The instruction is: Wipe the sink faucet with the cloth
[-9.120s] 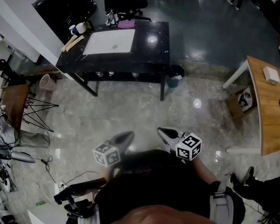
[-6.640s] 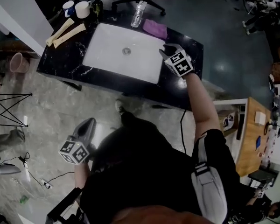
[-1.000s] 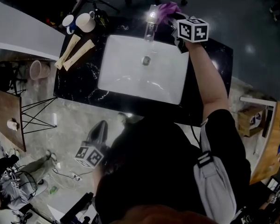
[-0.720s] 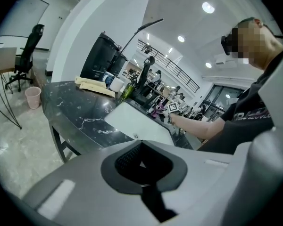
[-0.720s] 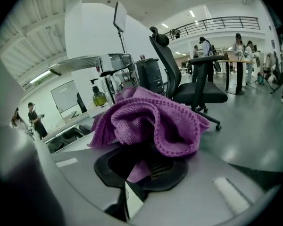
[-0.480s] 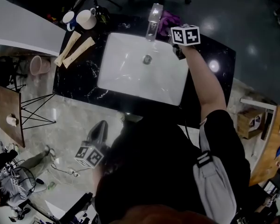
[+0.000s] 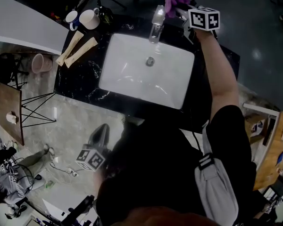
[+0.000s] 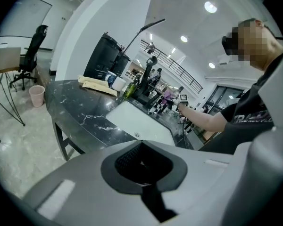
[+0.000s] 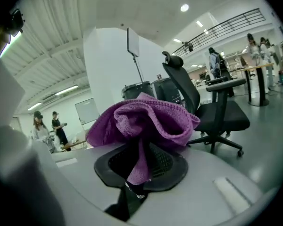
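Right gripper [image 9: 137, 175] clamped on crumpled purple knit cloth [image 9: 148, 119], near shiny chrome faucet [image 7: 156, 19]; left gripper [image 8: 142, 172] closed, empty.

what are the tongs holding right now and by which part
The right tongs pinch the purple cloth by a bunched fold; left tongs shut, empty.

Cloth [image 9: 146, 119]: purple, soft knitted weave, nubbly, matt.
Faucet [image 7: 156, 19]: bright polished metal, strong glare.
Sink basin [image 7: 132, 79]: white, smooth, glossy, ceramic-looking.
Surface [image 7: 80, 81]: black stone look, white veins, polished, reflective.
Right claw [image 9: 139, 168]: grey matt plastic shell; black ribbed pads [image 9: 162, 161], rubbery-looking.
Left claw [image 8: 142, 159]: same grey matt plastic, dark textured pads.
Floor [image 7: 75, 126]: grey stone-look, glossy.
Mugs [image 7: 88, 19]: white, glazed sheen.
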`<state>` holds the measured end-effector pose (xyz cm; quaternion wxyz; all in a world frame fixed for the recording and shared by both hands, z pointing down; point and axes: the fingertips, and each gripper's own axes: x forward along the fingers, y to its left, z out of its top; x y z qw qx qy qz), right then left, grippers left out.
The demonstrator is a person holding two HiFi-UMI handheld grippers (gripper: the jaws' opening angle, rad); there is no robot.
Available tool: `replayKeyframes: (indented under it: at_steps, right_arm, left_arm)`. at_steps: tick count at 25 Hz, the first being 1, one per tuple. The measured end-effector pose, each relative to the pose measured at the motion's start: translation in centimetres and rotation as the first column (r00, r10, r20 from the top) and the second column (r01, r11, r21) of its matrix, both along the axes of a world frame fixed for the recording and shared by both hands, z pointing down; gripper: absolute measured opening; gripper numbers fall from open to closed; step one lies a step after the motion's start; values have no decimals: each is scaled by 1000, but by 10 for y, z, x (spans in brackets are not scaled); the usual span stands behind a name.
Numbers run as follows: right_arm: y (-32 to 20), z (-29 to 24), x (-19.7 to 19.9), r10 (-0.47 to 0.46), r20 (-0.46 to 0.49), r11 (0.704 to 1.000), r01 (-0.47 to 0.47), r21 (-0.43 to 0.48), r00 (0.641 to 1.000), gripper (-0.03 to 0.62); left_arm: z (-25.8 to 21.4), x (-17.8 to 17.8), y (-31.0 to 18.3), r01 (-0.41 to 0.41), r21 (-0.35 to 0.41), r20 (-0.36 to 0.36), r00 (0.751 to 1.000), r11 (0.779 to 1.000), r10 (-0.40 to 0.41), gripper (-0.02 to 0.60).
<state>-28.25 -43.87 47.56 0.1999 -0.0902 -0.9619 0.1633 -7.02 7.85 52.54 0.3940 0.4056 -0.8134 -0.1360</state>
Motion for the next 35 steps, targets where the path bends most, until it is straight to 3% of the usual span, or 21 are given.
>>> replayKeyframes:
  at_steps: [3, 6, 9, 13, 17, 20, 22, 25, 28, 32, 35]
  right_arm:
    - [2, 24, -7, -150, -62, 988, 146, -56, 987, 64]
    - [10, 51, -7, -312, -133, 940, 285, -187, 941, 63]
    - [15, 75, -5, -426, -210, 887, 361, -287, 880, 61]
    - [16, 132, 2, -477, -405, 879, 418, -229, 780, 61]
    - [16, 151, 3, -468, -463, 882, 429, -193, 753, 61]
    - [17, 147, 2, -455, -444, 889, 423, -176, 772, 61]
    - [15, 133, 1, -437, -387, 900, 397, -183, 812, 61]
    - [13, 95, 7, -388, -221, 913, 340, -227, 895, 61]
    - [16, 51, 30, -309, -69, 918, 278, -283, 949, 61]
    - [20, 9, 72, -141, 59, 933, 152, -326, 988, 63]
    - [52, -33, 109, -17, 137, 913, 72, -402, 990, 63]
  left_arm:
    - [3, 6, 3, 18, -21, -22, 1000, 1000, -19, -8]
    - [7, 13, 9, 41, -54, -51, 998, 998, -44, -8]
    - [13, 16, 16, 76, -81, -78, 994, 994, -82, -8]
    - [20, 14, 21, 103, -99, -105, 988, 990, -113, -8]
    - [23, 5, 18, 91, -102, -110, 989, 991, -102, -8]
    - [22, -4, 14, 76, -93, -102, 991, 993, -85, -8]
    - [19, -12, 9, 58, -83, -89, 994, 995, -65, -8]
    - [12, -24, 1, 19, -69, -61, 998, 997, -23, -8]
    - [4, -32, -7, -32, -52, -37, 999, 998, 30, -8]
    - [0, -56, -22, -135, -21, -11, 991, 991, 135, -8]
    - [-2, -75, -32, -223, 22, -4, 975, 975, 223, -8]
